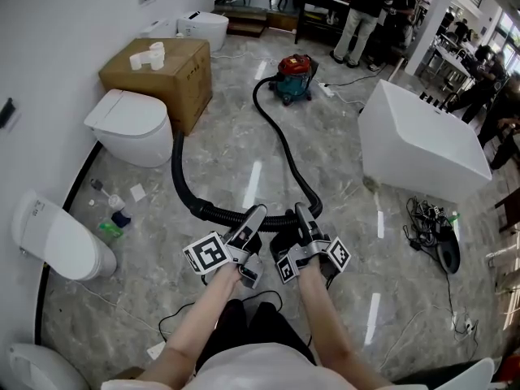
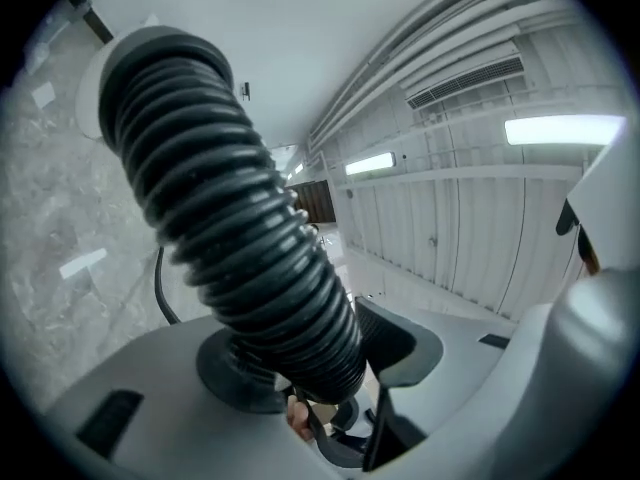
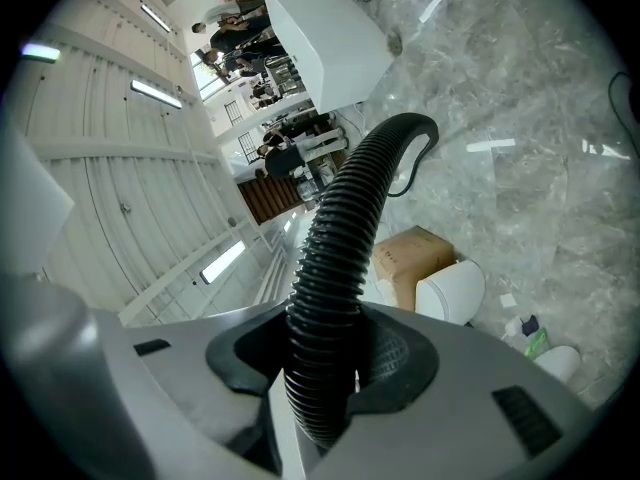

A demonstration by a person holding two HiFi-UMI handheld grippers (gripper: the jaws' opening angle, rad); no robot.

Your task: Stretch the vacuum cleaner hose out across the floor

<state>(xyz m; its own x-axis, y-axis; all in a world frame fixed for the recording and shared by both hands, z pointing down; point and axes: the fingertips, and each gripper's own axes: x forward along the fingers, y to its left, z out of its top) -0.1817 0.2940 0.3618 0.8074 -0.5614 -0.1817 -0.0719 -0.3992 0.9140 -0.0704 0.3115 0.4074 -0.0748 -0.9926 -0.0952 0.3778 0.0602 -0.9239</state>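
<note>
A black ribbed vacuum hose (image 1: 284, 149) runs from the red and teal vacuum cleaner (image 1: 295, 76) down the marble floor to my two grippers. From there it curves left and back up toward a toilet (image 1: 130, 126). My left gripper (image 1: 253, 219) is shut on the hose (image 2: 240, 238), which fills its jaws (image 2: 310, 378) and slants up to the left. Close beside it, my right gripper (image 1: 305, 218) is shut on the same hose (image 3: 340, 258), which rises straight out between its pads (image 3: 325, 368). Both are held level in front of the person's knees.
A cardboard box (image 1: 166, 71) stands behind the toilet, with more toilets (image 1: 57, 238) along the left wall. A white bathtub (image 1: 418, 140) stands at the right, with a cable tangle (image 1: 431, 222) beside it. Bottles (image 1: 118, 214) lie at the left. People (image 1: 361, 10) stand at the back.
</note>
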